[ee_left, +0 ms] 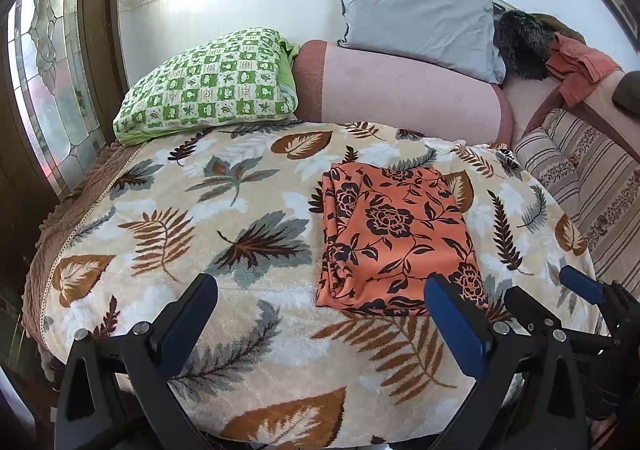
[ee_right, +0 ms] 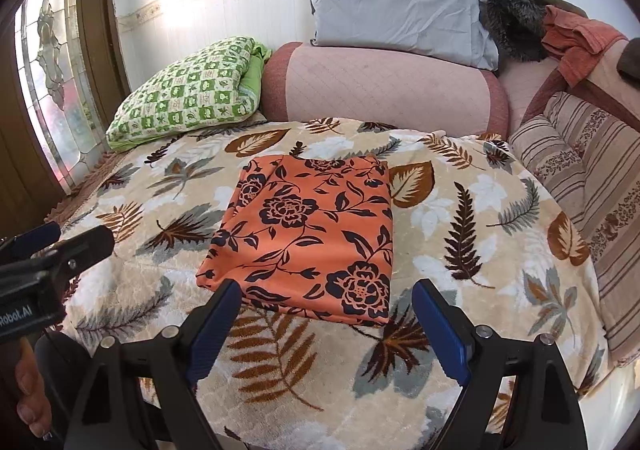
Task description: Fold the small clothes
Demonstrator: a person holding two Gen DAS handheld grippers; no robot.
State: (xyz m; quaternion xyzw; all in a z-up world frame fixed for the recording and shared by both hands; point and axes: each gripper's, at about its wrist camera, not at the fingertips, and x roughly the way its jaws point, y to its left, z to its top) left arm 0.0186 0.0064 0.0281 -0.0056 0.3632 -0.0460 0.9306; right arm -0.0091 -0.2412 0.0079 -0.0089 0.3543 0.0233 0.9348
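Folded orange floral cloth (ee_right: pixel 308 238) lies flat, long axis toward pillows (ee_right: pixel 392 6).

The only writing that can be read is on the black body of the left gripper (ee_right: pixel 56 234), at the left edge of the right wrist view: white letters reading "Robot.AI", though the word's start is cut off by the frame, so it may be longer.
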